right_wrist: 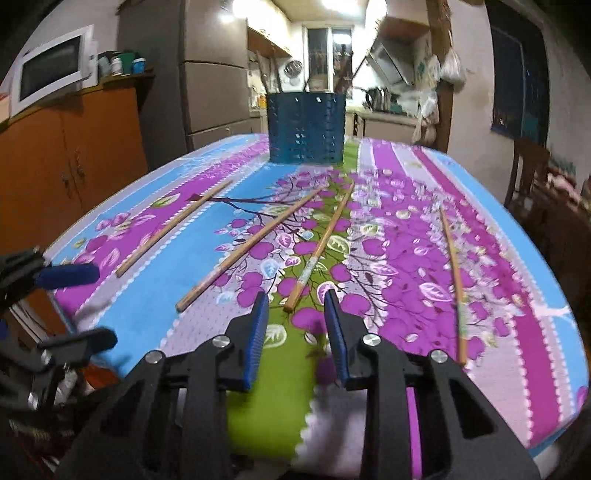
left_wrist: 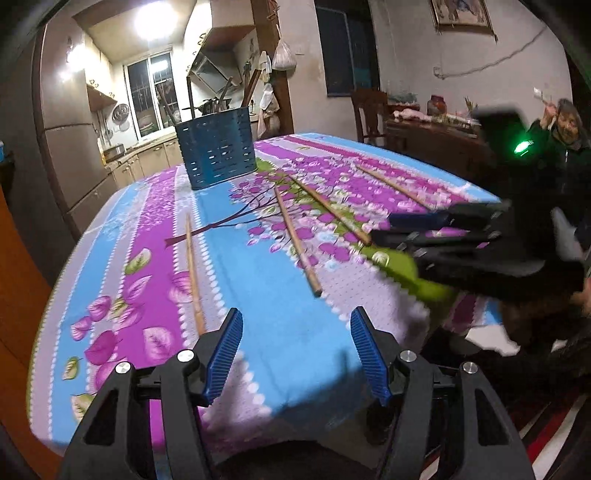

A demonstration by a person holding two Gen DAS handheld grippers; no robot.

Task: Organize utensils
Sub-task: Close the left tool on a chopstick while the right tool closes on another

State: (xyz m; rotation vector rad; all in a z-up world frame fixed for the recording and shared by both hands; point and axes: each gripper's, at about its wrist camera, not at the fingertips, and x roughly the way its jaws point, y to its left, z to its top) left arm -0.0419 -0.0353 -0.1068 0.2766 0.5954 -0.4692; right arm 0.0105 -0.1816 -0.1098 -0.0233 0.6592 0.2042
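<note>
Above floral tablecloth [right_wrist: 155, 325], both grippers [left_wrist: 295, 354] [right_wrist: 297, 336] apart, empty.

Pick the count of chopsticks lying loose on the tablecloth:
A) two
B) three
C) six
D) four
D: the right wrist view shows four chopsticks spread flat across the tablecloth, in front of the blue holder.

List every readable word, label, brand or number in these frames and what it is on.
None is readable. The framed picture on the wall is too blurred to tell if it carries writing. The blue perforated utensil holder, wooden chopsticks and white microwave show no text.
</note>
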